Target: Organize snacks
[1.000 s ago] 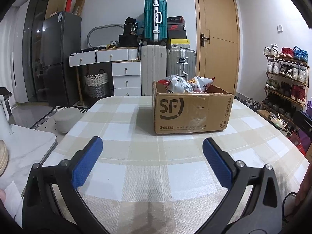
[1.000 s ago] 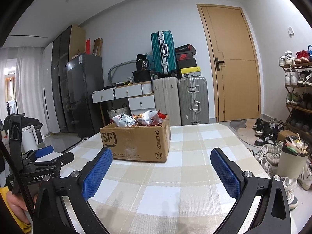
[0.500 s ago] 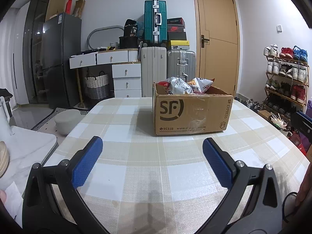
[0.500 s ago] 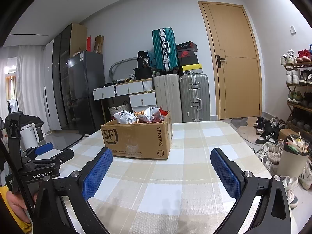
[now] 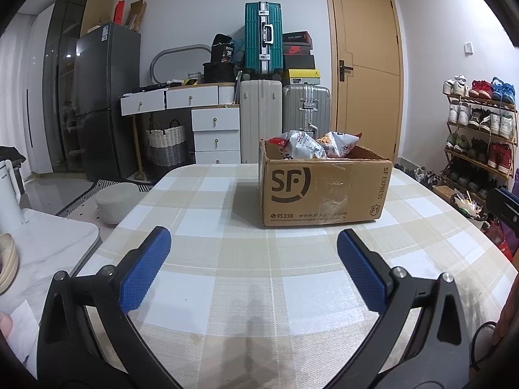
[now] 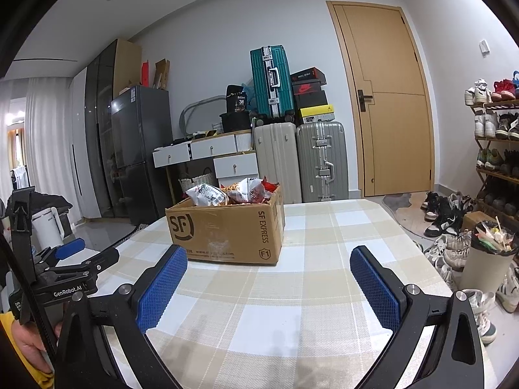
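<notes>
A brown SF Express cardboard box (image 5: 324, 191) stands on the checked tablecloth (image 5: 246, 275); it also shows in the right wrist view (image 6: 227, 230). Several snack bags (image 5: 308, 144) stick out of its open top, also seen in the right wrist view (image 6: 227, 193). My left gripper (image 5: 253, 246) is open and empty, low over the table, short of the box. My right gripper (image 6: 269, 265) is open and empty, in front of the box's right corner. The left gripper's fingers (image 6: 69, 249) show at the left of the right wrist view.
The table edge runs on the left beside a white side table (image 5: 48, 246). A shoe rack (image 5: 480, 136), a full bin (image 6: 489, 256) and shoes on the floor stand right of the table. Suitcases (image 5: 262, 48), drawers and a fridge stand behind.
Both grippers have moved slightly; the box sits a little lower and nearer in the right wrist view. Both stay open and empty.
</notes>
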Tool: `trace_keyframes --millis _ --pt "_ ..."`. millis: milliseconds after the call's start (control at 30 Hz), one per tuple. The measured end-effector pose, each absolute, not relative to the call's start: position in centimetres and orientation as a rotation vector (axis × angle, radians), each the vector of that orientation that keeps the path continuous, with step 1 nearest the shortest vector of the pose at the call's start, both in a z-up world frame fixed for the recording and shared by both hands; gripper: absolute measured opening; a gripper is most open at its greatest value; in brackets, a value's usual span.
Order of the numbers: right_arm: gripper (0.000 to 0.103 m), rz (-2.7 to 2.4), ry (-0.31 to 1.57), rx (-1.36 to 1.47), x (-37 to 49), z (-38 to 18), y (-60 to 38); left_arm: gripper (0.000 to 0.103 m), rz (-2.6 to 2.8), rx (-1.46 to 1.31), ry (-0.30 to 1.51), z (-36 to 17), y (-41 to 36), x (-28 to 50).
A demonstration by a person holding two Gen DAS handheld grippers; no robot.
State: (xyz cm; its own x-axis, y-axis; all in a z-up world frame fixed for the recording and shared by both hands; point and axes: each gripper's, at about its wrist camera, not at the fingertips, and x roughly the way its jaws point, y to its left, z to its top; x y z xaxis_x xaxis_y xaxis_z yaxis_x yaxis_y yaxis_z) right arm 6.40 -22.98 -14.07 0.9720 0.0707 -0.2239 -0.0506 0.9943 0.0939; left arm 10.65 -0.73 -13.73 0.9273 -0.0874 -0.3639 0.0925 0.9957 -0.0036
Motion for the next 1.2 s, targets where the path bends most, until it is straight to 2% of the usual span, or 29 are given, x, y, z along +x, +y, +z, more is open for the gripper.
trace_keyframes --millis 1200 --pt "0.102 0.06 0.233 0.085 6.38 -13.98 -23.03 0.102 -0.071 0.002 0.364 -14.27 -0.89 10.68"
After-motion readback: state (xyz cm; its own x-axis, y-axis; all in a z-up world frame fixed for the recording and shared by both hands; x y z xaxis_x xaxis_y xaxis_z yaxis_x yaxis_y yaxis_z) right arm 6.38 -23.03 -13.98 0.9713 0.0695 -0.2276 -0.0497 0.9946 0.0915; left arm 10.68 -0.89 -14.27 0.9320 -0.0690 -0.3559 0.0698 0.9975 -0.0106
